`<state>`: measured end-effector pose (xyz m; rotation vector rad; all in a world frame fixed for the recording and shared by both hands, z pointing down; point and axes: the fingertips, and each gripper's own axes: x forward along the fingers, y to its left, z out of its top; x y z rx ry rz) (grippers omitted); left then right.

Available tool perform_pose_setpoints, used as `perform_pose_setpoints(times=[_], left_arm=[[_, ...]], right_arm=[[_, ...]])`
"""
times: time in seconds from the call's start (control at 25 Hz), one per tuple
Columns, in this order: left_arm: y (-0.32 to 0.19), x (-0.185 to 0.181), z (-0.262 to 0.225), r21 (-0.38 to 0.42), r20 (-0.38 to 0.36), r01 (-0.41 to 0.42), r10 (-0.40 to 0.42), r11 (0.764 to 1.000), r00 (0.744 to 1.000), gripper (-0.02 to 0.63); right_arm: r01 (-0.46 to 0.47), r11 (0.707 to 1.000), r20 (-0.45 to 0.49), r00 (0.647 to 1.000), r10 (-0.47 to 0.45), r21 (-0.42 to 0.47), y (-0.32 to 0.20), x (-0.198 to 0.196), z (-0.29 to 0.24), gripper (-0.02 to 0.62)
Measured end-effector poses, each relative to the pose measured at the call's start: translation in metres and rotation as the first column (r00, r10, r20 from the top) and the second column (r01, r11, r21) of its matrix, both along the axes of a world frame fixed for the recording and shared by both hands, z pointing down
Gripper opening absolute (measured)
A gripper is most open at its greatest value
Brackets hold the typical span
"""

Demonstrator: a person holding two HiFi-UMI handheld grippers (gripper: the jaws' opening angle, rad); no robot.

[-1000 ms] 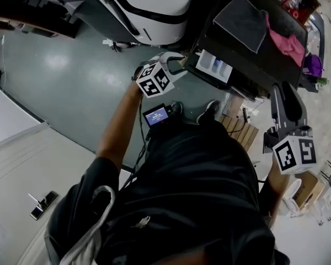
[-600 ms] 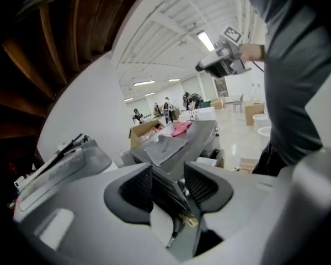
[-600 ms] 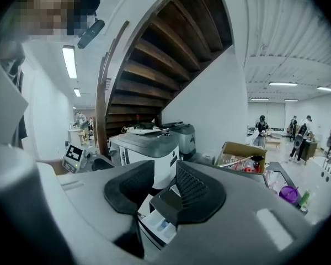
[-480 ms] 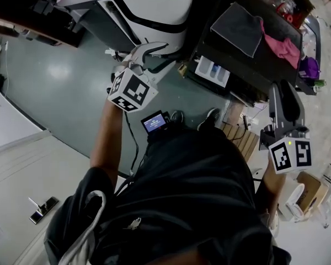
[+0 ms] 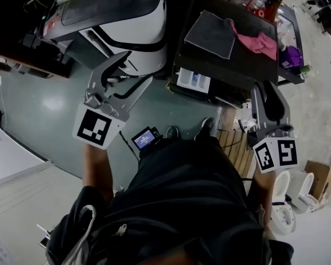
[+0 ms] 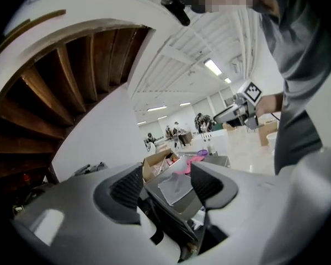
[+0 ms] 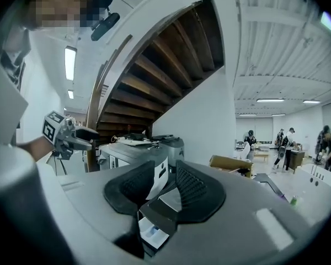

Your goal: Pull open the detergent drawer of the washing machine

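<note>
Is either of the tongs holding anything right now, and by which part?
Nothing is held. The left tongs and the right tongs both have their jaws apart and empty, well clear of the detergent drawer.

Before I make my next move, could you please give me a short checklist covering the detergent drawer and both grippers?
1. Detergent drawer pulled out: ok, its white tray sticks out of the dark washing machine.
2. Drawer fully extended: cannot tell.
3. Left gripper empty: ok, jaws apart, nothing between them.
4. Right gripper empty: ok, jaws apart, holding nothing.
5. Grippers apart from the drawer: ok, neither touches it.
6. Grey cloth and pink cloth away from the drawer: ok, both lie on top.
</note>
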<state>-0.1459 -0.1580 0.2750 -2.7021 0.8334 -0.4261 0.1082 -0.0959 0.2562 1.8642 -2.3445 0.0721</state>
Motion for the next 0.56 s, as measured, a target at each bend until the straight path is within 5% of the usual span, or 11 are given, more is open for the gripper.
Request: perform_pose_setpoints(times=[0.24,0.56], left_arm=[[0.014,0.008,-0.018,0.043,0.017,-0.032,0.031,0.999,0.999,0.295],[0.029,0.025,-0.003,0.007,0.044,-0.058,0.058,0.998,0.997,0.295]], right_arm=[[-0.036,0.999,0.016,0.999,0.036,0.013,0.014,0.013,0.001,0.118],[-0.054,0.998,0.023,0.998,0.053,0.018,0.026,0.025,-0.001,0.118]])
